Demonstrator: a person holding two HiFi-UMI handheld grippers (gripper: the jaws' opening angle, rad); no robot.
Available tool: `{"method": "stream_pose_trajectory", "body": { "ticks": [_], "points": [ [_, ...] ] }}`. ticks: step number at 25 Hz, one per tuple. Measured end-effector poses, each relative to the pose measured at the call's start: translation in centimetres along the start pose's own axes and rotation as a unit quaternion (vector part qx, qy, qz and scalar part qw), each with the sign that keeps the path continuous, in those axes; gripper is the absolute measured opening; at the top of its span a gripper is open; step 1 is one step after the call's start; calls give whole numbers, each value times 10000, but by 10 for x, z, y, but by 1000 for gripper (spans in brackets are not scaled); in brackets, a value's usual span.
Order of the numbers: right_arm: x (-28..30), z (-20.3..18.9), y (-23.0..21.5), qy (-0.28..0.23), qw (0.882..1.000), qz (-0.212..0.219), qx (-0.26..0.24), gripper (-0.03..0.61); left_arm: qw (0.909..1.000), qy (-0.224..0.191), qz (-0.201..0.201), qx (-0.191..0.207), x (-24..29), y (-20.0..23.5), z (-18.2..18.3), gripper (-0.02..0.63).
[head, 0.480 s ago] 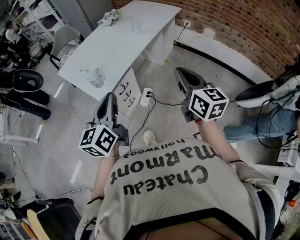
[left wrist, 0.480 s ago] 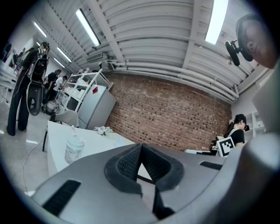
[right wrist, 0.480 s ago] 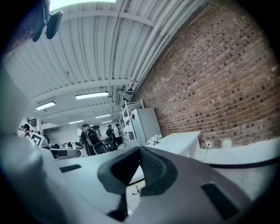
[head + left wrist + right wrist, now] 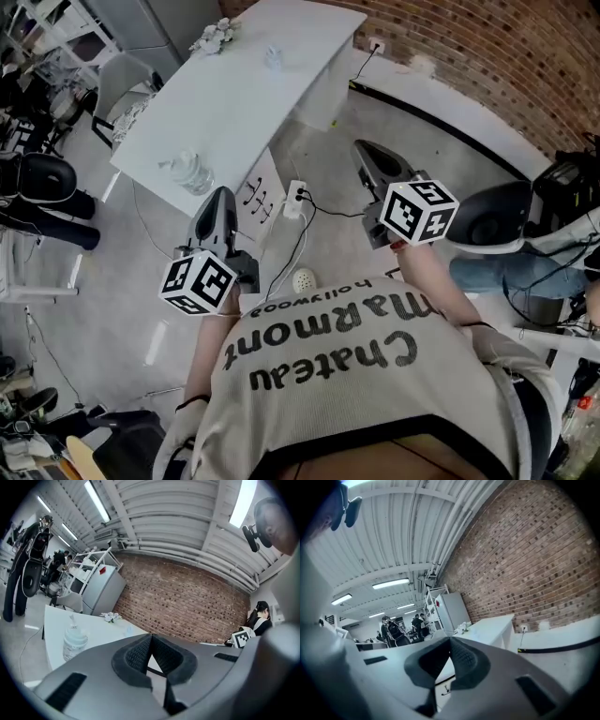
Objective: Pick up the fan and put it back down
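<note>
Rightward, the fan has shifted down and inward in the head view since half a second ago. Its dark round face in a white housing now shows larger and nearer the right gripper's cube, while both grippers sit where they were.

At the left, the left gripper points away over the grey floor, its jaws pressed together with nothing between them. Its marker cube shows black-and-white squares. Beyond it stands a white table carrying a clear pump bottle and small white flowers. A white power strip lies on the floor between the grippers. The person's shirt reads, upside down from this camera, "Chateau Marmont hollywood". The right gripper is likewise closed on nothing, aimed toward the brick wall. The fan sits at the far right below that wall, well apart from both grippers and touched by neither, just above a seated person's jeans.
</note>
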State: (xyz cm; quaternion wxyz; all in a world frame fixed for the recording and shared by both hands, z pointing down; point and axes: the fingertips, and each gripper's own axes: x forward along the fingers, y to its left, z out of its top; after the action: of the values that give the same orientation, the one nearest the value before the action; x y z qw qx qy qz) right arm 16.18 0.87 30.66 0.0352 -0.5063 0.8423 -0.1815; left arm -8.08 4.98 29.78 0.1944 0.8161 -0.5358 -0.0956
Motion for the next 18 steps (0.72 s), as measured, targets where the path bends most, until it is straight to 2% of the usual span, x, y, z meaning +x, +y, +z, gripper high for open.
{"method": "stream_pose_trajectory", "body": {
  "ticks": [5,12,15,18],
  "points": [
    [43,16,-9,-115,9997,-133,142,3,9999,-45,-129,-50,37,24,21,0],
    [92,35,2,-141,9997,-222,-18,3,9989,-128,-442,6,72,51,55,0],
    [104,27,5,-67,9997,-246,-58,3,9986,2,-531,-6,83,64,51,0],
    [111,8,-3,149,9991,-388,119,3,9978,308,-576,-103,96,74,35,0]
  ]
}}
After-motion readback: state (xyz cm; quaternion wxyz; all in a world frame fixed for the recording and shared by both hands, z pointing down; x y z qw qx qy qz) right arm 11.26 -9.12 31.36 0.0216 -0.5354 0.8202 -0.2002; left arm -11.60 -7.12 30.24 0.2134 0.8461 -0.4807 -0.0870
